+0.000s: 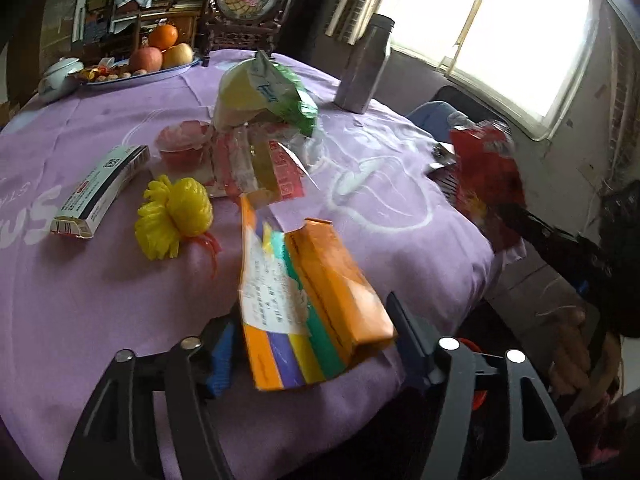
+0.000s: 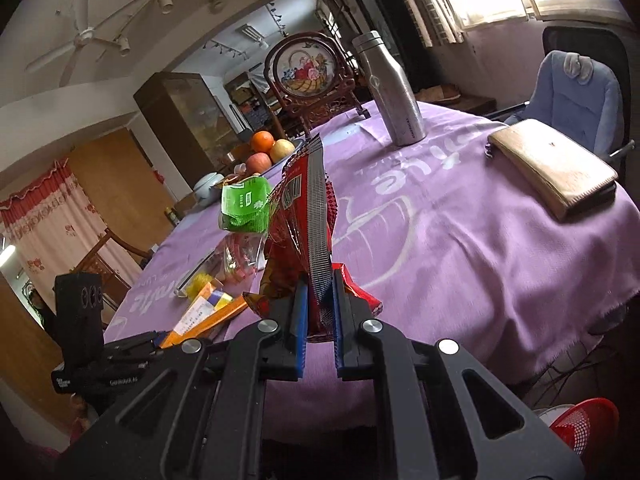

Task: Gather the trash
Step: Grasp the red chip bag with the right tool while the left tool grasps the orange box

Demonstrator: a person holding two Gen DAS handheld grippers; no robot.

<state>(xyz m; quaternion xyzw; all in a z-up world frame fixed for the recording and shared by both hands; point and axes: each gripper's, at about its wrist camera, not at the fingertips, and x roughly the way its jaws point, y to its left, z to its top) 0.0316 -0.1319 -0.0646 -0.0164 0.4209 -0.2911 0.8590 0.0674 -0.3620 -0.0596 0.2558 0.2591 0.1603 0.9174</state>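
My right gripper (image 2: 320, 304) is shut on a red snack wrapper (image 2: 308, 216) and holds it upright over the table's near edge; the wrapper also shows at the right of the left wrist view (image 1: 484, 176). My left gripper (image 1: 312, 332) stands open around the near end of an orange striped box (image 1: 312, 300) that lies on the purple tablecloth (image 1: 100, 300). Further back lie a yellow plastic bag knot (image 1: 176, 212), a white carton (image 1: 100, 188), a red jelly cup (image 1: 184, 144), clear and red wrappers (image 1: 256, 164) and a green-white bag (image 1: 268, 96).
A steel bottle (image 2: 390, 92) and a tan wallet (image 2: 556, 168) are on the table's right side. A fruit plate (image 1: 156, 52), a lidded bowl (image 1: 60, 76) and a framed ornament (image 1: 248, 0) stand at the back. A red basket (image 2: 584, 424) is on the floor.
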